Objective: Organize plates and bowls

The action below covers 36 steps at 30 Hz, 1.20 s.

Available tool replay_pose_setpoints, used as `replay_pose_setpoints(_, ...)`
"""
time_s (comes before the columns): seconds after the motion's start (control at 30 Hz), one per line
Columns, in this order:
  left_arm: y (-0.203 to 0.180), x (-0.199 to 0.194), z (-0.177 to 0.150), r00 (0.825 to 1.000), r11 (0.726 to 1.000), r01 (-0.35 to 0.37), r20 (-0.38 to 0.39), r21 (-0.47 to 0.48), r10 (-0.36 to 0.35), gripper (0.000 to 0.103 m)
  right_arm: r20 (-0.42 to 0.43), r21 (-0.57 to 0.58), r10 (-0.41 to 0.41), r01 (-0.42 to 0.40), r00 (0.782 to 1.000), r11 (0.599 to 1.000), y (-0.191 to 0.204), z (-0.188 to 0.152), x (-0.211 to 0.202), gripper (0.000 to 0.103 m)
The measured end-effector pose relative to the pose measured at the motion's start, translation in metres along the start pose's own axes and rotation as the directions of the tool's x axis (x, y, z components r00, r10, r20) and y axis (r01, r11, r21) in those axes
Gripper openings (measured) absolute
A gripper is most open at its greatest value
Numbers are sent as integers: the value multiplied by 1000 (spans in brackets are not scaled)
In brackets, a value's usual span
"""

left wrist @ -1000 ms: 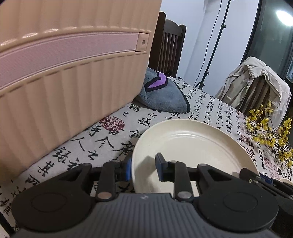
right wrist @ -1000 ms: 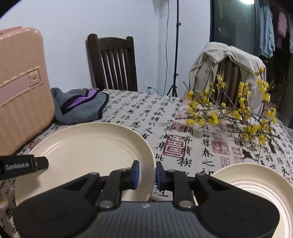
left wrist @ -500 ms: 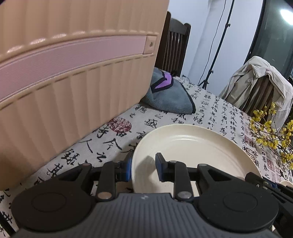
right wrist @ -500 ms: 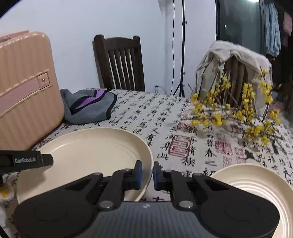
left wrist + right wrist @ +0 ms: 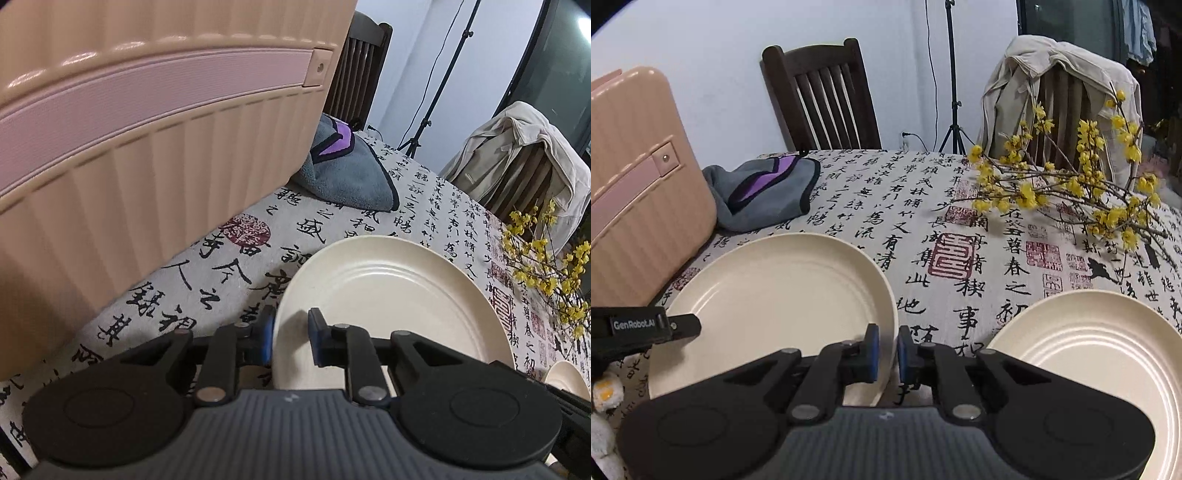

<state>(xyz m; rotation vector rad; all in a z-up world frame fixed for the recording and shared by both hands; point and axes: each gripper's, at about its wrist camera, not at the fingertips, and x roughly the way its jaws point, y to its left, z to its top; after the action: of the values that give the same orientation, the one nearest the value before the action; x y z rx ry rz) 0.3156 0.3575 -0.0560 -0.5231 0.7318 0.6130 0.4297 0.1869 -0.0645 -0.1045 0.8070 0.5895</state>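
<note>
1. The left gripper [image 5: 290,338] straddles the near-left rim of the large cream plate [image 5: 388,306] — its left finger outside the rim, its right finger over the plate's inner face. The jaws are closing on that rim, but a gap shows beside the right pad, so no firm clamp can be read.
2. The right gripper [image 5: 885,350] is clenched on the same plate's [image 5: 775,295] right edge, the rim running between its blue pads [image 5: 873,350], one pad inside the plate and one outside.
3. The left gripper's tip [image 5: 679,326] shows at the plate's opposite side in the right wrist view, so the two tools flank the plate.
4. A second cream plate [image 5: 1089,369] lies on the tablecloth [image 5: 923,229] just right of the right gripper, apart from the first.
5. Left of the large plate stands a ribbed pink suitcase [image 5: 129,147] — close to the plate, not touching it.
6. Farther back a grey-and-purple cloth [image 5: 768,192] lies against the suitcase, and yellow blossom branches [image 5: 1071,184] spread over the right of the table.
7. Beyond the table stand a dark wooden chair [image 5: 823,96] and another chair draped with a beige jacket [image 5: 1052,74].
</note>
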Motion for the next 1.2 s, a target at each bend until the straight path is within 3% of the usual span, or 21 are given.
replay_pose_setpoints(0.5,3,-7,4,1000,1000,2,13,-8,-2,20,64,-106,-58,64,996,992,20,2,-15,10)
replay_pose_setpoints(0.9,-1,-24,7,997,997,70,22,-14,-70,20,84,-119,-107,117,991,986,21,-1,-44,11)
replay_pose_setpoints(1.2,-19,-43,0,991,992,122,47,31,-123,20,120,-103,-140,153,983,983,8,-2,-77,11)
